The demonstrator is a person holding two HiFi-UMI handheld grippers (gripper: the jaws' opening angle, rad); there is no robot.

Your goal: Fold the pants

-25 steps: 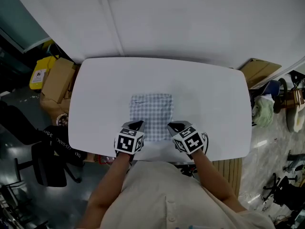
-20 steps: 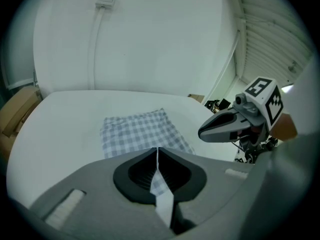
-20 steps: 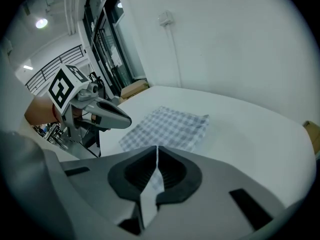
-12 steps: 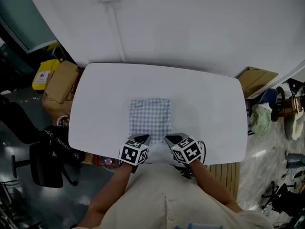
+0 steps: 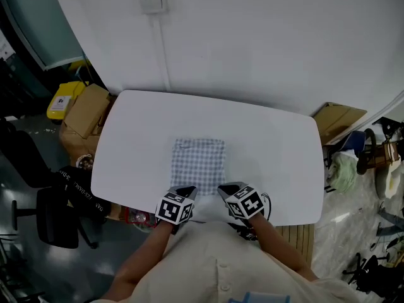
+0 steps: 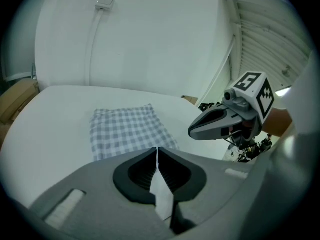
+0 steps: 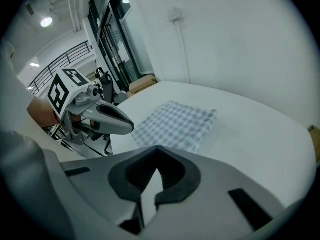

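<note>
The checked blue-and-white pants (image 5: pixel 198 164) lie folded into a small rectangle on the white table (image 5: pixel 278 144), near its front edge. My left gripper (image 5: pixel 189 190) hovers at the rectangle's near left corner, jaws shut and empty. At the near right corner my right gripper (image 5: pixel 223 187) is also shut with nothing in it. In the left gripper view the pants (image 6: pixel 127 131) lie just beyond my shut left gripper (image 6: pixel 157 149), with the right gripper (image 6: pixel 192 132) alongside. In the right gripper view the pants (image 7: pixel 177 125) sit ahead of the right gripper (image 7: pixel 157 148), and the left gripper (image 7: pixel 130 127) shows at the left.
Cardboard boxes (image 5: pixel 88 109) and a yellow container (image 5: pixel 62 100) stand on the floor left of the table, with a black chair (image 5: pixel 53 216) nearer. More cardboard (image 5: pixel 338 118) and clutter sit at the right. A wall socket (image 5: pixel 152 3) is behind the table.
Both grippers have drawn back toward the person, off the near corners of the folded pants to the table's front edge. The pants stay flat.
</note>
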